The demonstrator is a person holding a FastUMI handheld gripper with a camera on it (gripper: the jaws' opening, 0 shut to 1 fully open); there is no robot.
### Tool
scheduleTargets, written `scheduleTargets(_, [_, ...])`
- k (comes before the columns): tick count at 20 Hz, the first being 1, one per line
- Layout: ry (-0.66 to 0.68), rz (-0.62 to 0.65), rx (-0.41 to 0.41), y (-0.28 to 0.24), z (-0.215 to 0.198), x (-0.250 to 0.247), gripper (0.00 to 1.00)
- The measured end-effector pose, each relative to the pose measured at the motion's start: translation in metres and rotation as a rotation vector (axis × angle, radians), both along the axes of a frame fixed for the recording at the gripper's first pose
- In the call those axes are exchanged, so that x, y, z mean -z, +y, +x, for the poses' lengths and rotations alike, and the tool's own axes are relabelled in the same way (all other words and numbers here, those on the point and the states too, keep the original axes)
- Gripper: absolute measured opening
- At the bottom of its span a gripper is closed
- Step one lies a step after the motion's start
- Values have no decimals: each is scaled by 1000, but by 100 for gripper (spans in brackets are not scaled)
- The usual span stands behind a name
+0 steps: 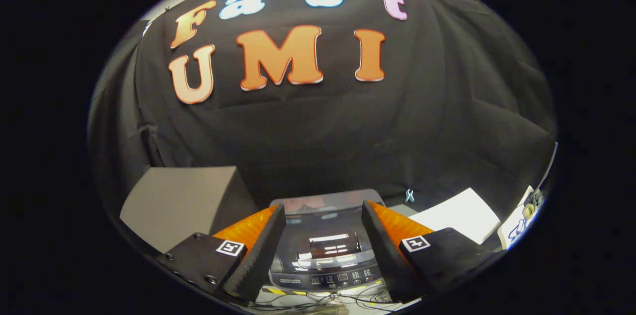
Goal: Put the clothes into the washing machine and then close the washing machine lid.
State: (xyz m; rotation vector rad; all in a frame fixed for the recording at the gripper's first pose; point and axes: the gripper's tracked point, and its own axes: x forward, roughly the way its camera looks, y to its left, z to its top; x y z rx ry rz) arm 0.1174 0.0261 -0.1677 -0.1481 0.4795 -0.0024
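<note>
Between the spread fingers of the gripper [323, 215] stands the washer [325, 255], seen from above and in front. The fingers are wide apart and hold nothing; neither touches the washer. Its lid [325, 201] appears raised at the back, a pale glossy panel tilted up behind the opening, with reflections on it. Ahead of the lid, the dark top of the washer shows a bright glare where the opening should be; whether clothes lie inside cannot be told. No clothes can be made out around the washer either. Along the washer's near edge runs a control panel [343, 277] with small buttons and markings, too small to read. In front of the washer, below the panel, thin dark cables [343, 300] lie tangled on a light surface.

Left of the washer, beyond the left finger, stands a grey box [179, 200] with a sloped face, set apart from the washer. Right of the washer, beyond the right finger, lies a white sheet [459, 215], flat and tilted away. Further right of that sheet is a second white card [521, 220] with coloured marks on it, blurred. Just behind the washer's right rear corner a small pale clip [409, 196] hangs at the foot of the black cloth wall [348, 131], which rises behind the washer.
</note>
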Motion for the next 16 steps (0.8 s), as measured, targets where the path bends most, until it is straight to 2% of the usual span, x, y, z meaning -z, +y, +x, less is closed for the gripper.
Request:
scheduleTargets(10, [-258, 4, -65, 29, -33, -151, 99])
scheduleTargets(16, [-333, 0, -70, 29, -42, -188, 99])
